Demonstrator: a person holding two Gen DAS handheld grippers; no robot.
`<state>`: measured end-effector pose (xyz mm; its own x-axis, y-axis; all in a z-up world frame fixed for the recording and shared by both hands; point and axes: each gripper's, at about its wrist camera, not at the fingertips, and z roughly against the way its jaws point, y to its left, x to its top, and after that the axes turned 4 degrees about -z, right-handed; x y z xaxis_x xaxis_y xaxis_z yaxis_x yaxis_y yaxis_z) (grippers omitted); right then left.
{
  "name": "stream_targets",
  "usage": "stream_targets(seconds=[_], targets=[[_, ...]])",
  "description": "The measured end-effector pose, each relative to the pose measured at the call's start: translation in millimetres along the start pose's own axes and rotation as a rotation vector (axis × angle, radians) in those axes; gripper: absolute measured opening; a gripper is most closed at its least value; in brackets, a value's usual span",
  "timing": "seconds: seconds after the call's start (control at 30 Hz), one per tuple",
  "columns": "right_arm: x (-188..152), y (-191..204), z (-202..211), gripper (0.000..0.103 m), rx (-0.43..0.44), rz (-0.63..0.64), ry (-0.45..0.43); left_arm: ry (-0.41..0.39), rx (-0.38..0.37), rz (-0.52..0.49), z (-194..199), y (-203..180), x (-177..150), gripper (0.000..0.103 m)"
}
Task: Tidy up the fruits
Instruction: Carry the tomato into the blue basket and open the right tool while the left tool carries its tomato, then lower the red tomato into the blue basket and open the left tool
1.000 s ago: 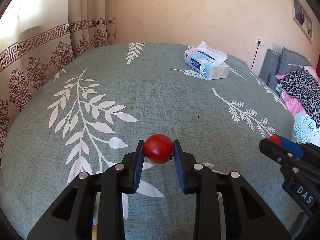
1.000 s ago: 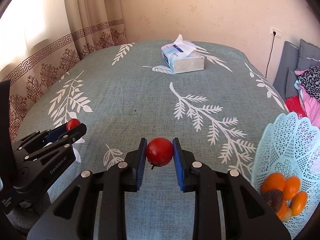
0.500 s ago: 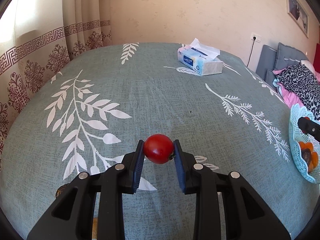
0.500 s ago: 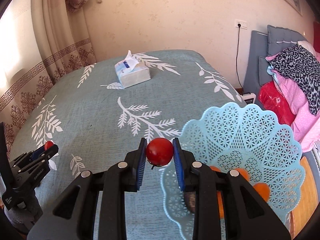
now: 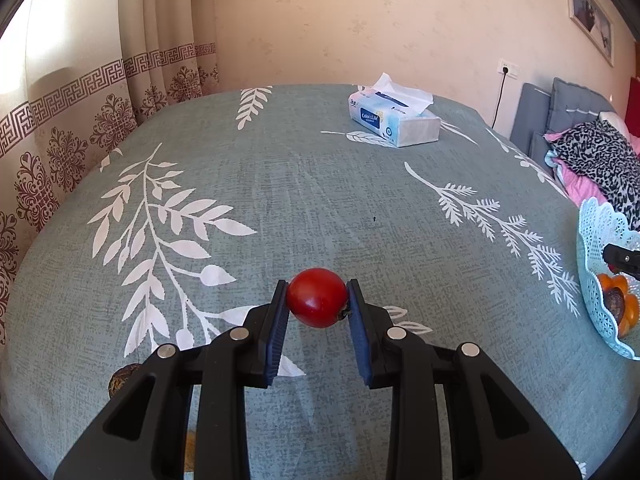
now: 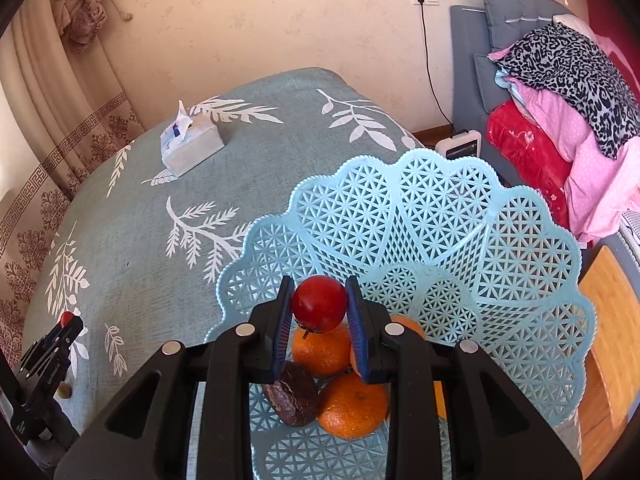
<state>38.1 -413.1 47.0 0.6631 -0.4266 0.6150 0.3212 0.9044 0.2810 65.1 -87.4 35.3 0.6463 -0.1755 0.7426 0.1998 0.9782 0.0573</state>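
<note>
oranges in basket | basket on bedspread | tissue box behind basket, left

Our bed and what sits on it

We see a grey-green leaf-print bedspread carrying a tissue box, a blue lattice basket at its edge, and a small brown fruit.

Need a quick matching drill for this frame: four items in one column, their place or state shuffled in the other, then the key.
Items:
1. left gripper
2. right gripper
3. tissue box
4. oranges

Places or states:
A. lying in the blue basket
B. at the far end of the tablecloth
C. shut on a red tomato over the basket
D. shut on a red tomato over the tablecloth

Pairs: 1-D, 2-C, 3-B, 4-A
</note>
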Motion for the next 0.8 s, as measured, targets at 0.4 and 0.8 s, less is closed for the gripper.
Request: stream_targets(seconds=[0.4, 0.8], targets=[[-3, -15, 28, 0.044, 0.004, -0.032, -0.112, -0.015, -0.051, -0.048, 13, -26, 7, 0.029], [-16, -36, 56, 0.053, -0.081, -0.021, -0.261, -0.044, -0.184, -0.151, 22, -93, 27, 0.029]])
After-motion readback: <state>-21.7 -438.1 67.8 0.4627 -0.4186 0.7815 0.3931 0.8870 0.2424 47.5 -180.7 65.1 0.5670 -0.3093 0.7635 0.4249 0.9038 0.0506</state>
